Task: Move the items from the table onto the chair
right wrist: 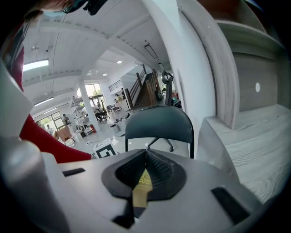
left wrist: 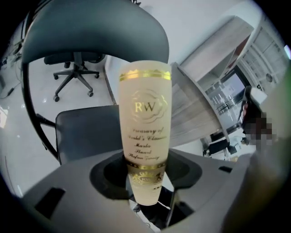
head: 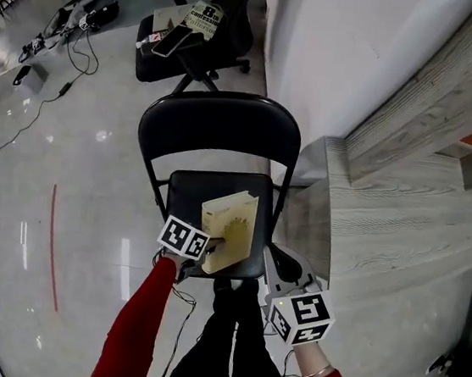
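Observation:
A cream book (head: pixel 233 224) with gold lettering hangs just over the seat of the black folding chair (head: pixel 191 193); whether it touches the seat I cannot tell. My left gripper (head: pixel 214 246) is shut on its near lower edge. In the left gripper view the book's spine (left wrist: pixel 145 118) stands upright between the jaws of that gripper (left wrist: pixel 145 169), with the chair seat (left wrist: pixel 86 132) behind. My right gripper (head: pixel 284 270) hovers at the seat's front right corner, beside the book. Its pads meet at the tip (right wrist: pixel 145 157), and a sliver of the cream book (right wrist: pixel 141 189) shows through below them.
The grey wood-grain table (head: pixel 386 219) stands right of the chair, against a white wall. A black office chair (head: pixel 186 36) carrying a book and other items stands behind. Cables and gear (head: pixel 59 34) lie on the glossy floor at the far left.

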Demonstrator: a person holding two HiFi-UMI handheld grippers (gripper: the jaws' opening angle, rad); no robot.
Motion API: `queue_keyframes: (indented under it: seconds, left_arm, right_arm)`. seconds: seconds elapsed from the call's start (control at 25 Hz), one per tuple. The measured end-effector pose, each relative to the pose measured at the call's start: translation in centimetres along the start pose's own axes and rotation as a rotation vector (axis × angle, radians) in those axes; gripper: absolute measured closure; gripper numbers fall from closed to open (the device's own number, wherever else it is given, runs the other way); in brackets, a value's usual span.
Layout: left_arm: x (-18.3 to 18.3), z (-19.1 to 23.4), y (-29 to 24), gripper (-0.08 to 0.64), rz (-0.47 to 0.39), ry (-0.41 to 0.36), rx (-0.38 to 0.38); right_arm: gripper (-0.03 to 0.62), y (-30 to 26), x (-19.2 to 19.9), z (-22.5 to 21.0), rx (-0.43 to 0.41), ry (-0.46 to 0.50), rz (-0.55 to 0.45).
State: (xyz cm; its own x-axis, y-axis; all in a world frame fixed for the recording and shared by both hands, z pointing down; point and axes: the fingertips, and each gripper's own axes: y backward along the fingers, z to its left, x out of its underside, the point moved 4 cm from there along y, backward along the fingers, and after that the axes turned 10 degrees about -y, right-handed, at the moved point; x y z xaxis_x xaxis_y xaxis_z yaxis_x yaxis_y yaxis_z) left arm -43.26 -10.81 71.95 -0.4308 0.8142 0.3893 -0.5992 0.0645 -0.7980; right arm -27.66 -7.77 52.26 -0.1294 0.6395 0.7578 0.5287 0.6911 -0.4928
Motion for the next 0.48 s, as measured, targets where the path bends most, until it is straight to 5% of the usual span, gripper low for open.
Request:
queue_keyframes:
  seconds: [0.28,0.48]
  left_arm:
    - [-0.2,2.2,-2.6,0.328,0.103,-0.085,-0.002]
    - [-1.0,3.6,-3.5,0.322,0.095,-0.031,-0.007]
  right_arm:
    - [0.58,-1.9,0.4,-1.4,0.014,-0.026,0.028]
    - [0.58,-2.4,0.6,-1.6,0.008,-0.028,0.042]
